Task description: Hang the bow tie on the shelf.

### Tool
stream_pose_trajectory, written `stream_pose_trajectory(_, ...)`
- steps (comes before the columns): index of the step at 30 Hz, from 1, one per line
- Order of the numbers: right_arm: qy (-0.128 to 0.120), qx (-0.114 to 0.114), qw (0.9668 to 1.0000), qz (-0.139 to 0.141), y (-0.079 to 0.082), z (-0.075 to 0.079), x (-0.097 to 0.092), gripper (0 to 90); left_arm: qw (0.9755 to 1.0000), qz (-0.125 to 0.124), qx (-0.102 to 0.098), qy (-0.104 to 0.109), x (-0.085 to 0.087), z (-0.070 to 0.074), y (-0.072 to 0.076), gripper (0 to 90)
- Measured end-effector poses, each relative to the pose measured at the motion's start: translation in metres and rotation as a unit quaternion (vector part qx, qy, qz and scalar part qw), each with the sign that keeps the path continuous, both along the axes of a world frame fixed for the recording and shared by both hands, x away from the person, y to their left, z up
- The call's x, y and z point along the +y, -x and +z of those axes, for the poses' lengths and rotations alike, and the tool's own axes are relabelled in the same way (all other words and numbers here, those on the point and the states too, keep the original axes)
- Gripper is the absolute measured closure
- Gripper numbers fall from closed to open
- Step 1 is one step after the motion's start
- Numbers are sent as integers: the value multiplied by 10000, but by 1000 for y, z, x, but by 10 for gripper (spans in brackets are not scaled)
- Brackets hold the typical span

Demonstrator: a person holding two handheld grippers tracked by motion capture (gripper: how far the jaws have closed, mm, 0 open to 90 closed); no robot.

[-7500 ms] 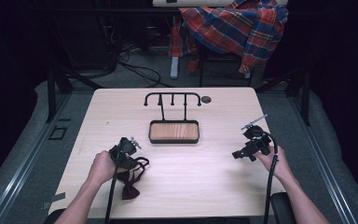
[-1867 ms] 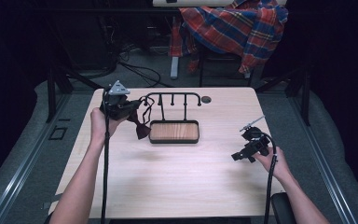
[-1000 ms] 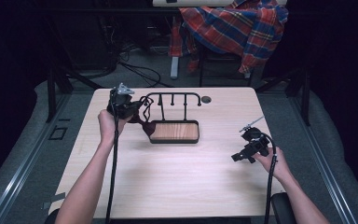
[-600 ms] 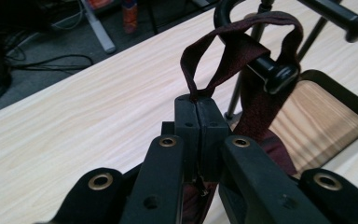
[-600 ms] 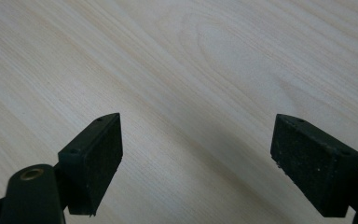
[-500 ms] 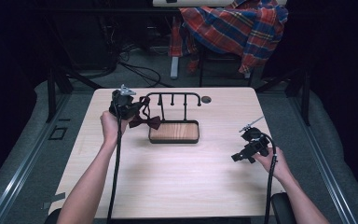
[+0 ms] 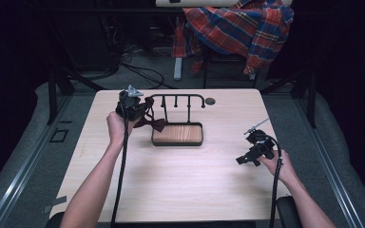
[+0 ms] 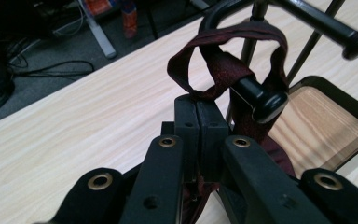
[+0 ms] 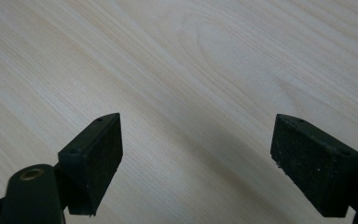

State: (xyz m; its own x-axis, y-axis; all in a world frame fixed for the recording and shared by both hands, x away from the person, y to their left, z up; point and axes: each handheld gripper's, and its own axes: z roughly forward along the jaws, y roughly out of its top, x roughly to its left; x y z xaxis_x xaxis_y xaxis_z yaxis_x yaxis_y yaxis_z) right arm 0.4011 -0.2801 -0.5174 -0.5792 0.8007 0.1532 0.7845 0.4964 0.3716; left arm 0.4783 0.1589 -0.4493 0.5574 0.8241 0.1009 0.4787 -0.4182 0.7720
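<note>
A dark red bow tie point(image 7: 153, 124) hangs from my left gripper point(image 7: 140, 108), which is shut on its strap beside the left end of the black peg rack point(image 7: 178, 97). In the left gripper view the strap loop point(image 8: 223, 60) lies around a black peg point(image 8: 261, 95), just beyond the closed jaws of the left gripper point(image 8: 199, 105). The rack stands on a wooden tray base point(image 7: 177, 134). My right gripper point(image 7: 241, 160) is held low over the table at the right. Its jaws stand wide apart over bare wood, so the right gripper point(image 9: 198, 158) is open with nothing between them.
A small dark round hole point(image 7: 211, 101) sits in the table point(image 7: 180, 185) behind the rack's right end. A plaid cloth point(image 7: 240, 26) drapes over a chair beyond the far edge. Cables point(image 7: 138, 71) lie on the floor behind.
My left hand has drifted slightly right toward the rack, bringing the bow tie closer to the tray's left side. The right hand has not moved.
</note>
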Motion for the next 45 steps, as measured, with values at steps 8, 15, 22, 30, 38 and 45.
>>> stream_pose_trajectory(8,3,26,10000,24,0,0,0,165,9998,70,163,-108,5,-6,-3,879)
stream_pose_trajectory(15,-12,22,10000,57,0,1,0,165,9994,35,238,-247,7,-10,1,857)
stream_pose_trajectory(22,59,30,9999,107,0,2,-1,165,9991,-21,389,-144,11,-11,4,687)
stream_pose_trajectory(30,-164,-77,9998,-115,2,-1,1,165,9988,57,453,-194,15,-5,8,441)
stream_pose_trajectory(38,46,22,9999,104,0,2,0,165,9987,-22,505,-81,24,4,12,295)
stream_pose_trajectory(45,12,35,9999,98,0,2,-1,165,9987,-102,494,-53,25,15,16,293)
